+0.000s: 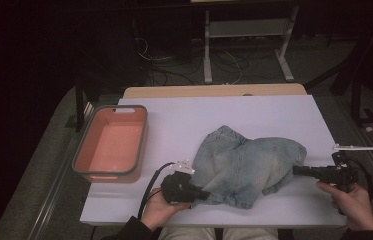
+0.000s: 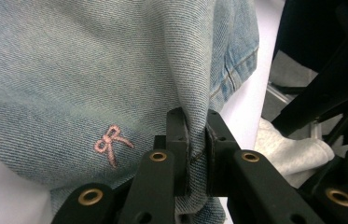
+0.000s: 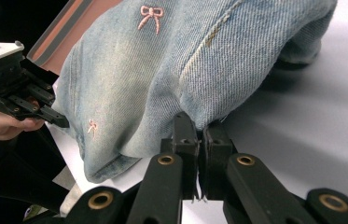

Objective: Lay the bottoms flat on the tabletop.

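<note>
Grip, left: left gripper (image 1: 205, 193) sits at the near edge of the table, its jaws closed on a fold of the denim garment (image 1: 246, 165); in the left gripper view the cloth is pinched between the two pads.
Grip, right: right gripper (image 1: 296, 170) has its jaws nearly together on the garment's right edge; in the right gripper view a few loose threads hang out between the pads.
Place of the garment: it lies crumpled on the white table (image 1: 184, 120), between the two grippers, a little toward the near side.
Material: soft but thick denim with small pink bows (image 2: 111, 142) stitched on it; it probably sags and folds when lifted, and is rather light.
Slip: the weave is rough, so it should not slide out easily; a thin single layer could pull free.
Where to hold: hems and seams look like the best places, because they are thicker.
Farther off: orange bin (image 1: 111, 145) stands at the left side of the table, well apart from the garment.
</note>
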The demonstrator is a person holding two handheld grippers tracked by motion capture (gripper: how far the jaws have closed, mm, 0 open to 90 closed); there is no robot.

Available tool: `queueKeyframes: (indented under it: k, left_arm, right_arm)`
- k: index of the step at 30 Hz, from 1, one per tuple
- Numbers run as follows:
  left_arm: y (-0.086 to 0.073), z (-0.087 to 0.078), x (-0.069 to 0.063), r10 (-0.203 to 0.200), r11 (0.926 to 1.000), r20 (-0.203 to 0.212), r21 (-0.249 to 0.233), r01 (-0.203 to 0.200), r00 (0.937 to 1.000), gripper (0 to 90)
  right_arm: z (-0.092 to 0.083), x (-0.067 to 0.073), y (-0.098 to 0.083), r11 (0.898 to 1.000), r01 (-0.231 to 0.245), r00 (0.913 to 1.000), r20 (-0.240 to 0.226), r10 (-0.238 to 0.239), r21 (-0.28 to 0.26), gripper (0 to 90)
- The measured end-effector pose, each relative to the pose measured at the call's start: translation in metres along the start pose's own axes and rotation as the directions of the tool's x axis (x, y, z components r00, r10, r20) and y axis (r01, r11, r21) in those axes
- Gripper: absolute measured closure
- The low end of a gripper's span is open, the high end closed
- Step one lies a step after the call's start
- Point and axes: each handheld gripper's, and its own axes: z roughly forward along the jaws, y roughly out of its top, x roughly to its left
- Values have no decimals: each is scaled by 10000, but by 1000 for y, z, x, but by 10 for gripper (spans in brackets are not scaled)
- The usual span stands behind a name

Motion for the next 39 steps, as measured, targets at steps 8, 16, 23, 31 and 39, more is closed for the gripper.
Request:
queueKeyframes:
  k: [8,16,23,31,39]
  left_arm:
    - [6,-13,4,210,9976,-345,-652,-232,9992,597]
    - [23,-19,34,-952,9836,-979,-1624,784,9906,452]
    - [50,-7,63,-1297,9778,-1902,-1876,937,9731,424]
    - [78,21,99,-1928,9727,-2514,-1765,1509,9485,419]
    - [84,36,123,-2989,9426,-2801,-2356,2365,9123,419]
  right_arm:
    - [1,-2,-3,9997,-169,9995,255,164,184,860]
    - [-2,-5,-9,9985,-388,9977,572,365,391,860]
    - [-1,-6,-10,9982,-415,9974,611,388,436,860]
    - [0,-6,-10,9984,-266,9978,621,234,502,859]
    - [1,-5,-9,9983,-149,9978,656,112,563,859]
